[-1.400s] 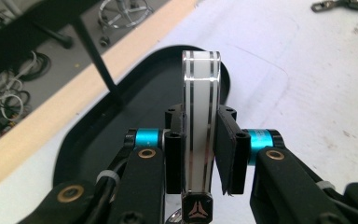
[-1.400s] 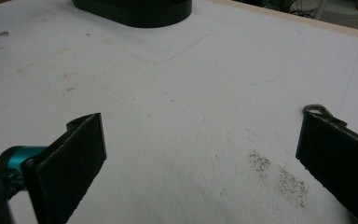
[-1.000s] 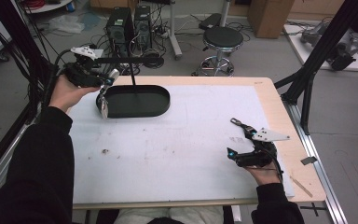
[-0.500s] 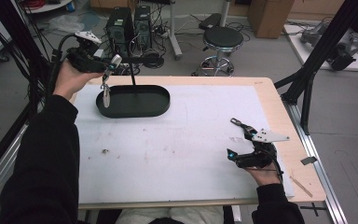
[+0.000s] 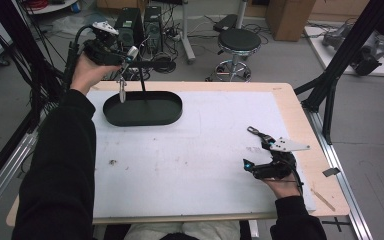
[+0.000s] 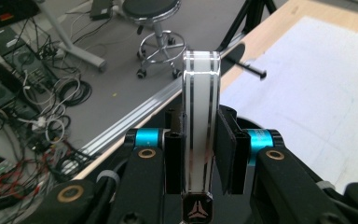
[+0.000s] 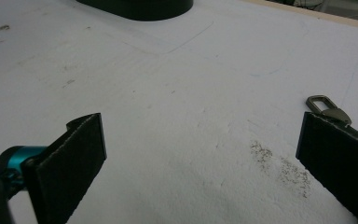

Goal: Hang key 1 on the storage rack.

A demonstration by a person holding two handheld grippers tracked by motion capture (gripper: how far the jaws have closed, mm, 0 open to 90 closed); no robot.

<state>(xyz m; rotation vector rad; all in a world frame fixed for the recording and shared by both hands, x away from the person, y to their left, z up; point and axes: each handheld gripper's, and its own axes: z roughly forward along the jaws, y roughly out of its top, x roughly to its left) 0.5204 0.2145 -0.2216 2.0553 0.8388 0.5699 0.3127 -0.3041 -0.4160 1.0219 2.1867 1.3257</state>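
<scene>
Left gripper view: clamped bar [image 6: 200, 121] upright.

The left gripper [image 5: 125, 59] is raised at arm's length, its jaws clamped. The right gripper [image 5: 258, 148] rests low, jaws wide apart.

We see a glossy white strip [image 6: 200, 126] with thin dark lines along its edges between the black jaws of the left gripper [image 6: 200, 154], whose joints carry bright cyan collars. Below that gripper sits a dark green-black oval tray [image 5: 142, 108]. The bench [image 5: 190, 160] is white with a pale wood border. Ahead of the right gripper [image 7: 200, 158], also black with cyan, lies a grey metal clip [image 7: 328, 109] beside dark speckles.
</scene>
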